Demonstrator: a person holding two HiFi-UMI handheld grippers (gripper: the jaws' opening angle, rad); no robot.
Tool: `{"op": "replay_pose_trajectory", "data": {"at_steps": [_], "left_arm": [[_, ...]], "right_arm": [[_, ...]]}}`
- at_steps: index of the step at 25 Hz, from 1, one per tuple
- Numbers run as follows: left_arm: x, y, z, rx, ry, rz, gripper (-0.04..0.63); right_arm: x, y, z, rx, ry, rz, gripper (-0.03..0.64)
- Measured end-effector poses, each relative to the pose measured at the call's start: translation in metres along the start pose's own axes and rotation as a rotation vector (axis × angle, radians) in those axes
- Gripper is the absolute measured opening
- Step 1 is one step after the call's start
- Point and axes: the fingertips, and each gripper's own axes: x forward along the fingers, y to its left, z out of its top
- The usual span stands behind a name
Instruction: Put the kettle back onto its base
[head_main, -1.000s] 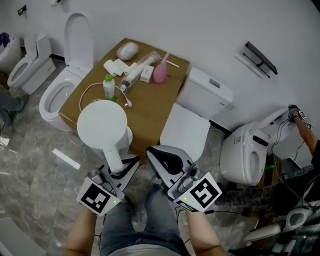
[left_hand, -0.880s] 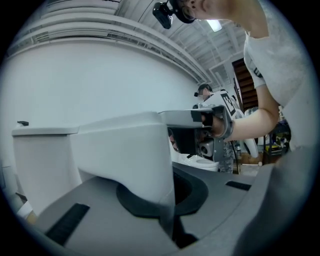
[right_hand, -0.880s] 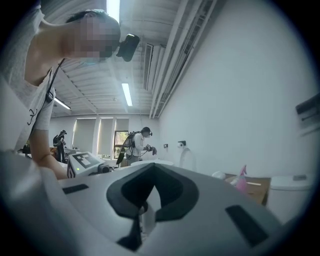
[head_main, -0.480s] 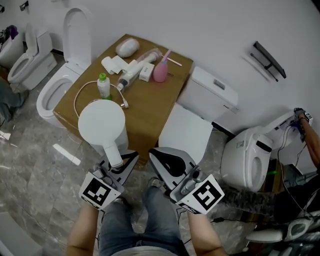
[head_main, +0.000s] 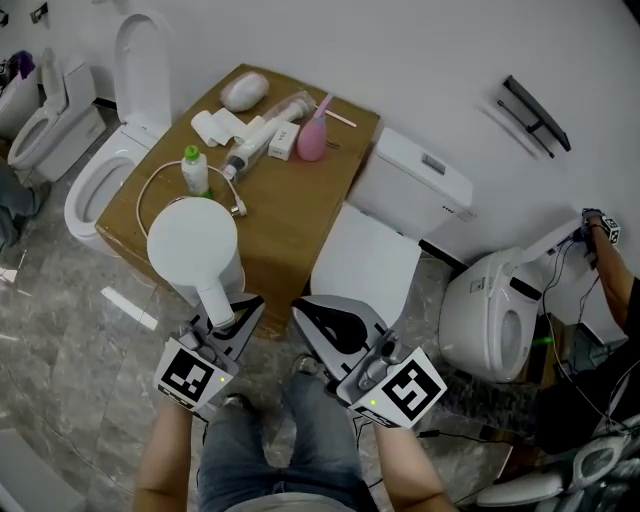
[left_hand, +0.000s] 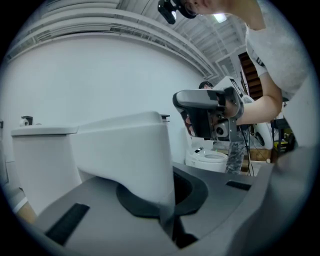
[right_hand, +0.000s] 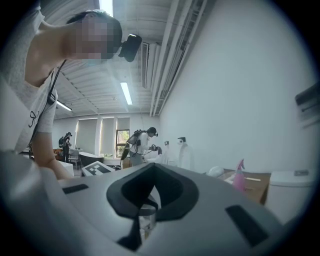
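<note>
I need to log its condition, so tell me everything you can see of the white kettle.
The kettle is white, smooth and plastic-looking, seen from above as a round closed top. It is upright over the near edge of the cardboard box. Its handle points toward the person, and the left tool is shut on it. Nothing else visibly touches it; what lies beneath is hidden.

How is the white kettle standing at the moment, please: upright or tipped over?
Upright: the kettle shows its round top flat to the head view, with its handle clamped in the left gripper's shut jaws.
</note>
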Motion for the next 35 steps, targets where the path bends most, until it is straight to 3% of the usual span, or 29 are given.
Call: {"op": "replay_pose_trajectory", "data": {"at_steps": [5, 12, 21, 28, 32, 35], "left_arm": [[-0.006, 0.009, 0.002, -0.050, -0.030, -0.008, 0.008], [-0.008, -0.003, -0.004, -0.003, 0.005, -0.067, 0.008], [0.002, -0.004, -0.012, -0.008, 0.029, -0.118, 0.009], [-0.008, -0.008, -0.015, -0.011, 0.040, -0.213, 0.012], [-0.026, -0.001, -0.010, -0.037, -0.008, -0.221, 0.084], [-0.037, -0.001, -0.013, -0.017, 0.025, -0.223, 0.103]], "right_arm": [[0.011, 0.001, -0.007, 0.005, 0.006, 0.018, 0.008], [0.037, 0.004, -0.009, 0.017, 0.004, 0.058, 0.008], [0.053, 0.003, -0.006, 0.017, 0.007, 0.073, 0.008], [0.054, 0.001, -0.008, 0.027, 0.012, 0.070, 0.008], [0.054, 0.001, -0.008, 0.037, 0.011, 0.068, 0.008], [0.055, 0.005, -0.006, 0.036, 0.011, 0.070, 0.008]]}}
